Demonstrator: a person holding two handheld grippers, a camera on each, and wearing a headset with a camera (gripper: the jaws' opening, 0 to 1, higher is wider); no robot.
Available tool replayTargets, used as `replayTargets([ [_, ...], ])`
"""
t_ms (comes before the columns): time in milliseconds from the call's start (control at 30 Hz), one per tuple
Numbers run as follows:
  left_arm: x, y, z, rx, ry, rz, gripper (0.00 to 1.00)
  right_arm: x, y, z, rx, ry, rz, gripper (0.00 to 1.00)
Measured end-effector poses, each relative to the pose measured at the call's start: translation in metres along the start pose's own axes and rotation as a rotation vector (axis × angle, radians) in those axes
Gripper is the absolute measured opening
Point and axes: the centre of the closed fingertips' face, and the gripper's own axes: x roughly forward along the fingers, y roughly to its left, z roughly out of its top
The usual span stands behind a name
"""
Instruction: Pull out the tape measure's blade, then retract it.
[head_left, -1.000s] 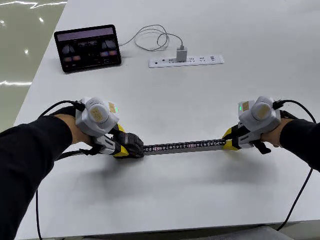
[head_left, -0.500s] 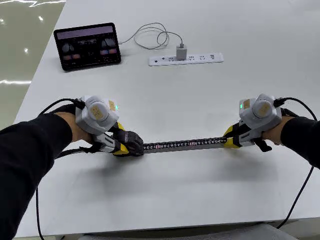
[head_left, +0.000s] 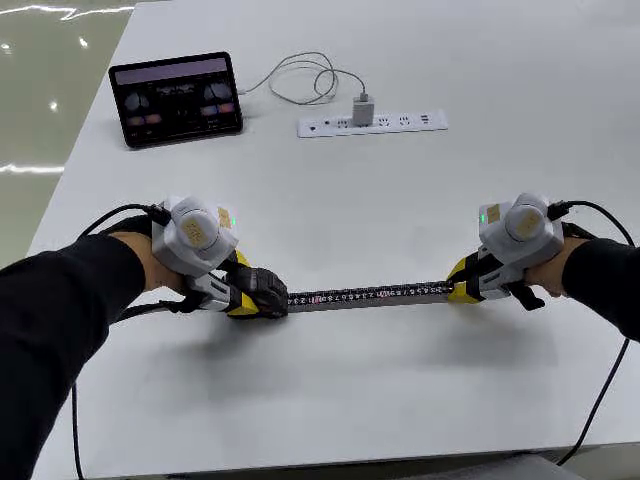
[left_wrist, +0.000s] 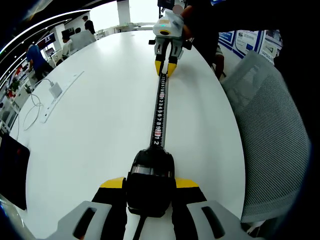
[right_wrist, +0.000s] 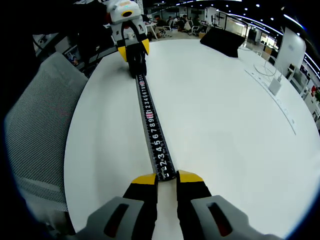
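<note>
The tape measure's black case sits clamped in the left tongs, whose yellow tips press against its two sides, low on the white desk. From the case the blade runs flat along the desk, numbers up, straight to the right tongs, which pinch its free end between their yellow tips, so the blade spans the whole gap between the two tongs. A black cable trails back from the right tongs. Well beyond both tongs lie a white power strip with a charger plugged in and a white cord looping towards a dark tablet with a lit screen, which is on the left tongs' side. A grey mesh chair stands at the desk's near edge.
</note>
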Motion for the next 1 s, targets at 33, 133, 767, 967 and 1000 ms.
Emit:
replayTargets([
  [33, 0.0000, 0.0001, 0.0001, 0.001, -0.001, 0.000, 0.30, 0.0001, 0.0001, 0.0002, -0.001, 0.002, 0.000, 0.09],
  [133, 0.0002, 0.0001, 0.0006, 0.002, -0.005, 0.003, 0.30, 0.0001, 0.0008, 0.0004, 0.004, 0.004, 0.002, 0.09],
  [767, 0.0019, 0.0005, 0.0026, 0.000, -0.016, -0.012, 0.33, 0.0002, 0.0010, -0.0008, -0.013, 0.021, -0.016, 0.11],
  [967, 0.0014, 0.0046, 0.0019, 0.003, -0.028, 0.021, 0.39, 0.0006, 0.0001, 0.0018, 0.040, -0.020, -0.031, 0.13],
  [1000, 0.0009, 0.0054, 0.0016, -0.002, -0.031, 0.025, 0.41, 0.0002, 0.0006, 0.0019, 0.044, -0.023, -0.030, 0.14],
])
